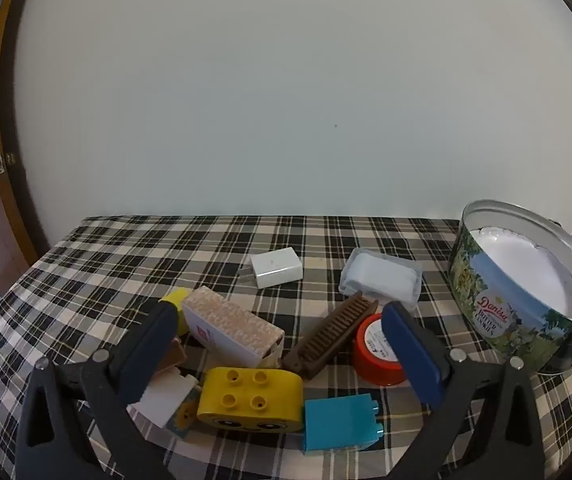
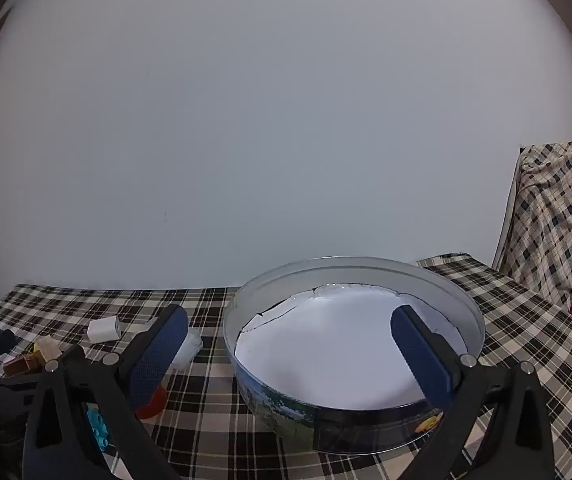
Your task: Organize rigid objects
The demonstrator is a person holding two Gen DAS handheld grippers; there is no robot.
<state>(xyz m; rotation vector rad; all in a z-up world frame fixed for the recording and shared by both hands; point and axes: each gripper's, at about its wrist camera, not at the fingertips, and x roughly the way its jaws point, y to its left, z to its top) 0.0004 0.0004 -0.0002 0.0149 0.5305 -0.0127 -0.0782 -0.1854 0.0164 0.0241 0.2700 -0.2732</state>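
The left gripper (image 1: 282, 354) hangs low over the checked tablecloth (image 1: 98, 264) with its fingers spread wide and nothing between them; the cluster of small objects lies in the span of the jaws. Nearest the left wrist camera, a blue toy brick (image 1: 340, 422) lies on its side, touching the right end of a yellow toy brick (image 1: 252, 398) with four studs on top. A white block (image 1: 164, 398) rests just left of the yellow brick, partly hidden behind the left finger. Behind these, a patterned carton (image 1: 232, 330) lies tilted, with a brown comb (image 1: 332, 334) beside it on the right and a red-rimmed round container (image 1: 376, 354) touching the comb's far side, partly covered by the right finger. Farther back, a white charger block (image 1: 277, 267) and a clear plastic box (image 1: 382, 278) lie well apart from the cluster. The right gripper (image 2: 290, 354) is likewise open and holds nothing; it is positioned at the round cookie tin (image 2: 350, 412), which stands open at the right side of the table, lined inside with white paper. The right finger overlaps the tin interior in the right wrist view; the left finger stays outside its wall. A plain pale wall (image 2: 286, 120) closes the scene.
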